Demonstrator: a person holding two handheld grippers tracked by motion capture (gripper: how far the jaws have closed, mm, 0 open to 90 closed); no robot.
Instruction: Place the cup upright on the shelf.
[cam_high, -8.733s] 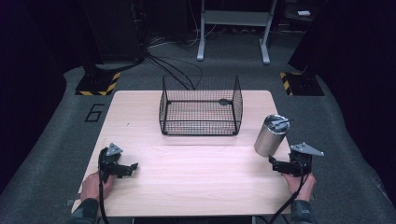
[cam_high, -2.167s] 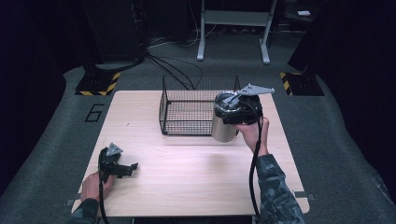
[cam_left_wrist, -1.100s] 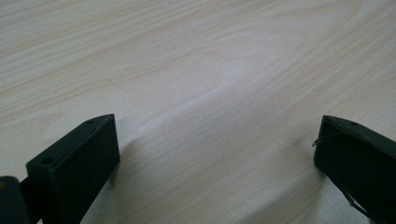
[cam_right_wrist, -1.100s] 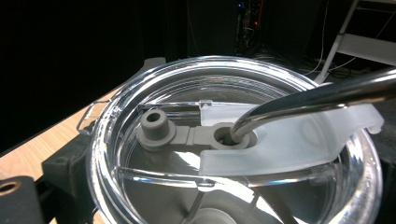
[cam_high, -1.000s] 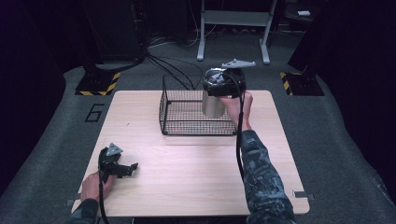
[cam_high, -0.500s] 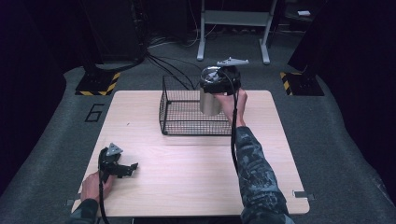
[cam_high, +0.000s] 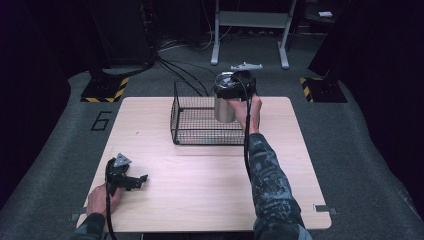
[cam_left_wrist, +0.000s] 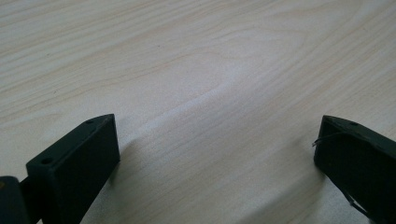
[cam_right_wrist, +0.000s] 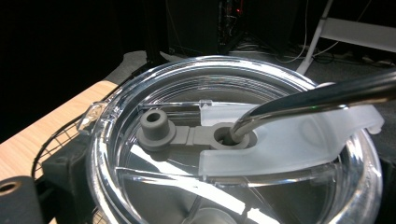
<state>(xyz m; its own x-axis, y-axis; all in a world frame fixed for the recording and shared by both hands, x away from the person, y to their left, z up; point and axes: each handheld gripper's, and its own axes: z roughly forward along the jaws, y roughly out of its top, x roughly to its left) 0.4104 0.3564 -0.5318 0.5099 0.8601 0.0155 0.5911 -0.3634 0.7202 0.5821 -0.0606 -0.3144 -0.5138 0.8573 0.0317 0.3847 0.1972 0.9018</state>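
At the lower left of the high view, the left claw (cam_high: 131, 181) is resting on the worktop (cam_high: 200, 170), jaws spread wide with nothing between them. Right of centre, the right claw (cam_high: 231, 92) is gripping a steel cup (cam_high: 224, 109) (clear lid, metal straw) over the wire basket (cam_high: 200, 125).

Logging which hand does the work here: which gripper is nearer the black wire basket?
The right. The right gripper holds the steel tumbler with a clear lid over the black wire basket's right end; the left gripper rests on the wooden table near its front left corner, jaws open.
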